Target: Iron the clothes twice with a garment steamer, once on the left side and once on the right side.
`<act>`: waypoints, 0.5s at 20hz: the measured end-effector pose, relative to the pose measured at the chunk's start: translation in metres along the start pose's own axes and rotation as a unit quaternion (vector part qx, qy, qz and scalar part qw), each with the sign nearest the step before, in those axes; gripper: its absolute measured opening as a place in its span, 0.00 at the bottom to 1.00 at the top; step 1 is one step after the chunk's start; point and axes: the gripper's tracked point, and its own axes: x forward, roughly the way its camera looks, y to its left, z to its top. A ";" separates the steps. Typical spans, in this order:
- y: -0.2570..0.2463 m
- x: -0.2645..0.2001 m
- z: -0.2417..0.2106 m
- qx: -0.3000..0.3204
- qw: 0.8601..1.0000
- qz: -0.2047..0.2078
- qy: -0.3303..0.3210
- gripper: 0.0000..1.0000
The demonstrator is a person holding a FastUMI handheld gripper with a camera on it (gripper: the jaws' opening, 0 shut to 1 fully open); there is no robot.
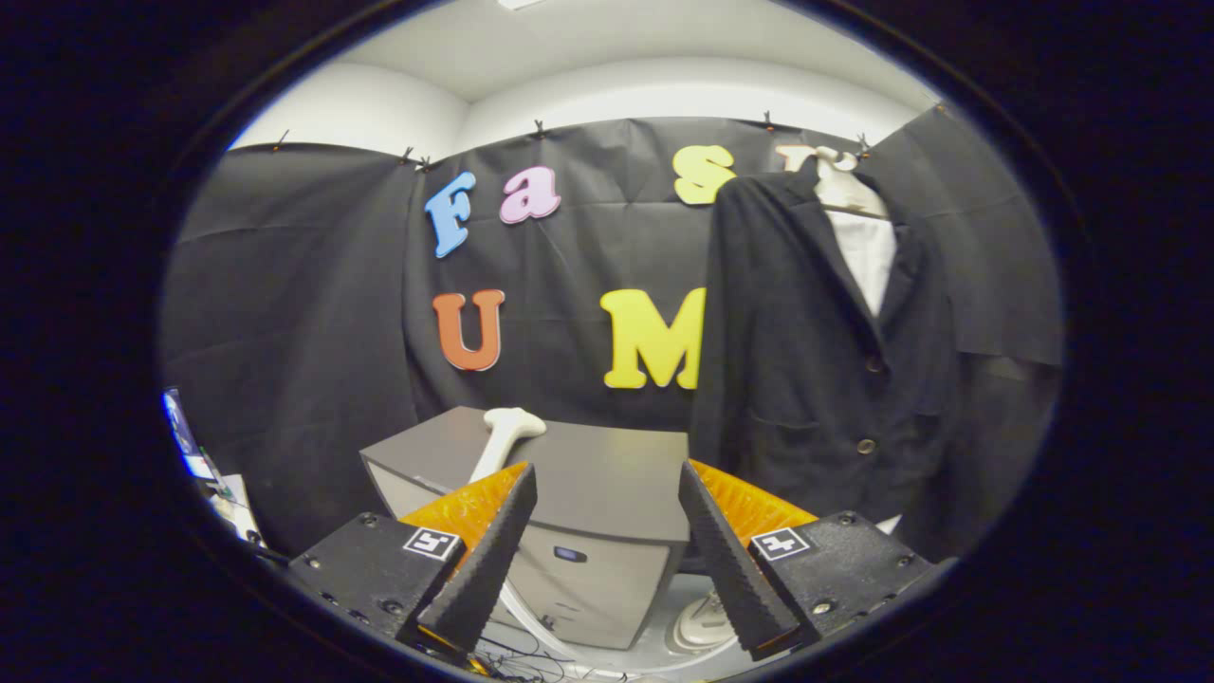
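Booth wall: black cloth forms the backdrop behind everything else.

Jacket (806, 360): one dark jacket hangs on one pale hanger (847, 190), beyond the fingers and to their right, in front of the cloth. A white lining or shirt shows at the open collar. It hangs full length, presumably so that each front panel can be steamed from top to bottom; two buttons are visible on the front, closed or not cannot be told.

Steamer base (579, 517): one grey box-shaped unit stands just ahead of the fingers, partly between them, to the left of the jacket. It probably sits close to the garment so that the hose can reach both sides.

Steamer head (505, 438): one pale handle-and-nozzle piece rises from the top of the base, behind the left finger, resting there untouched. One pale hose (531, 621) curves out below the base.

Gripper (607, 560): one tool with two fingers, spread wide with the base seen through the gap; nothing is held and neither finger touches anything. The spread suits an approach to the steamer head.

Pale rounded object (702, 621): one item lies low beside the base, near the right finger; its identity cannot be told.

Stage: judged to be the start, with the steamer not yet picked up and neither side of the jacket ironed.
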 end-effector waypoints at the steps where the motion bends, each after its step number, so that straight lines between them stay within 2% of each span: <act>1: 0.014 0.019 0.002 -0.002 1.000 0.015 0.004 0.97; 6: 0.087 0.112 -0.016 -0.012 0.995 0.082 0.058 0.97; 10: 0.124 0.171 -0.048 -0.026 0.988 0.109 0.110 0.96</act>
